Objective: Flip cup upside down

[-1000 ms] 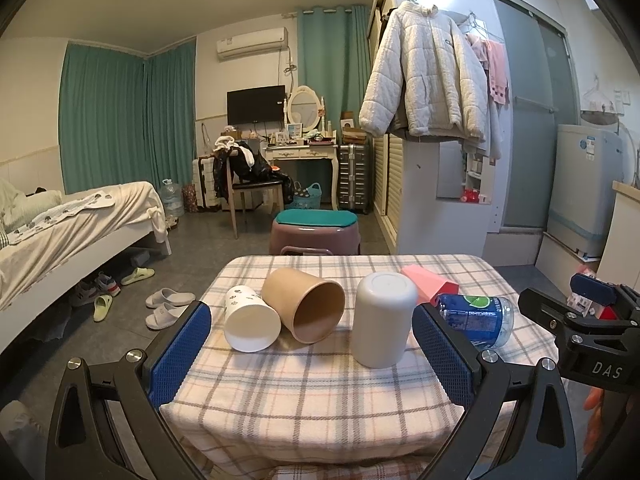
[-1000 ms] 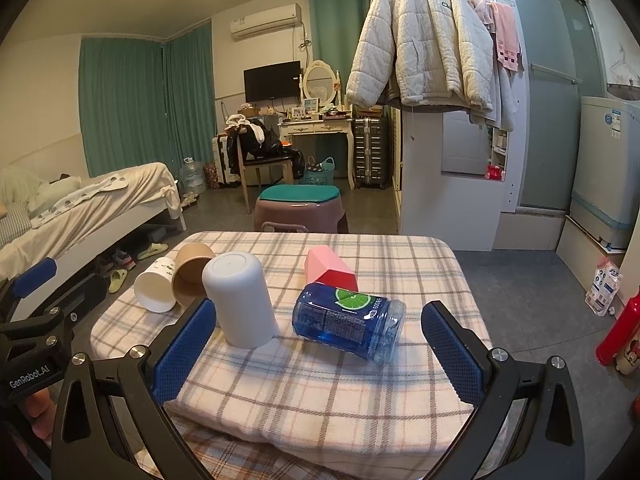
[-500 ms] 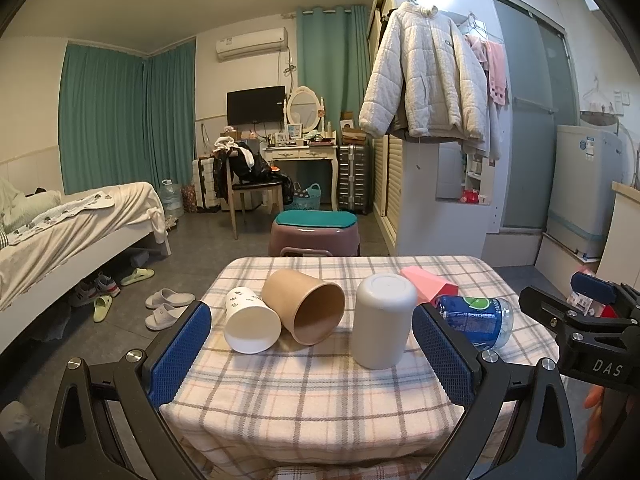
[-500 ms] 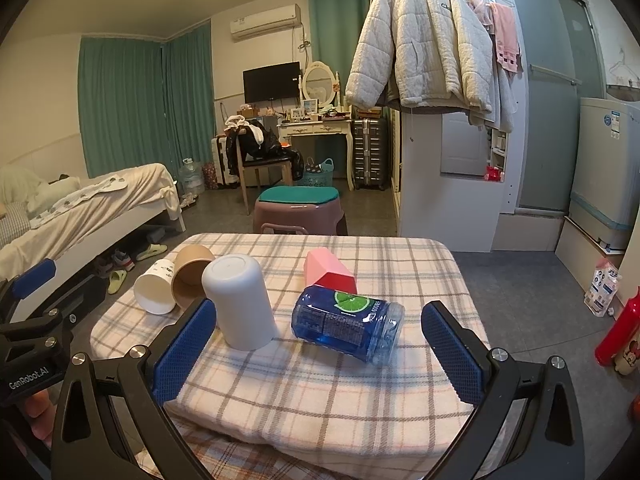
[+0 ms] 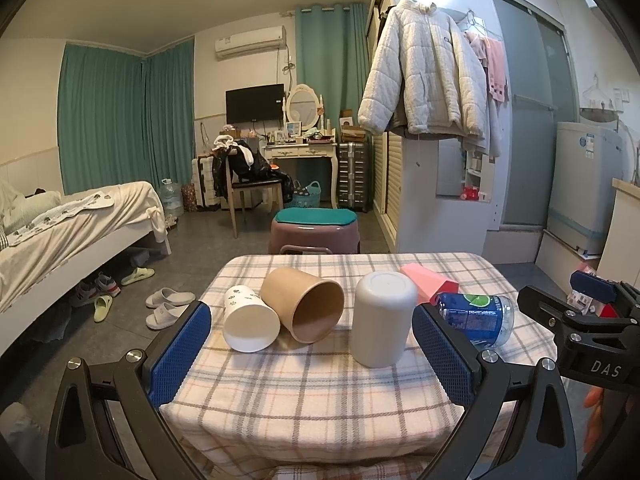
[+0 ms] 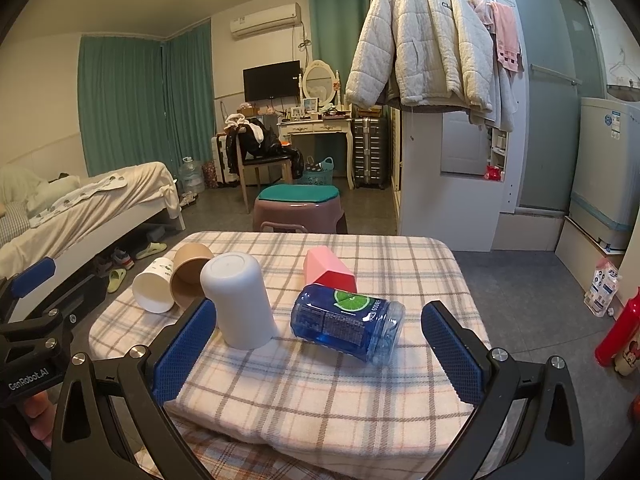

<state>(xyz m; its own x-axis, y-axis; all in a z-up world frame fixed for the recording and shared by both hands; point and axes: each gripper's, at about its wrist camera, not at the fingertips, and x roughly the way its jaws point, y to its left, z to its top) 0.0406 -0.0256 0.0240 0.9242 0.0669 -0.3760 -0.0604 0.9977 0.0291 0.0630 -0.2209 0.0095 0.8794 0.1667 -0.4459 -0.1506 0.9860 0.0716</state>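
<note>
A white cup (image 5: 382, 318) (image 6: 240, 300) stands upside down on the plaid-covered table (image 5: 312, 392) (image 6: 320, 384). A brown paper cup (image 5: 306, 308) (image 6: 188, 276) and a white paper cup (image 5: 248, 318) (image 6: 154, 290) lie on their sides to its left. A blue plastic cup (image 5: 476, 318) (image 6: 346, 322) and a pink cup (image 5: 426, 282) (image 6: 326, 270) lie on their sides to its right. My left gripper (image 5: 312, 354) is open and empty at the table's near edge. My right gripper (image 6: 318, 352) is open and empty, facing the blue cup.
A purple stool (image 5: 314, 230) with a teal top stands behind the table. A bed (image 5: 76, 224) is to the left, with slippers (image 5: 164, 306) on the floor. A white cabinet with a hanging jacket (image 5: 424, 80) stands to the right.
</note>
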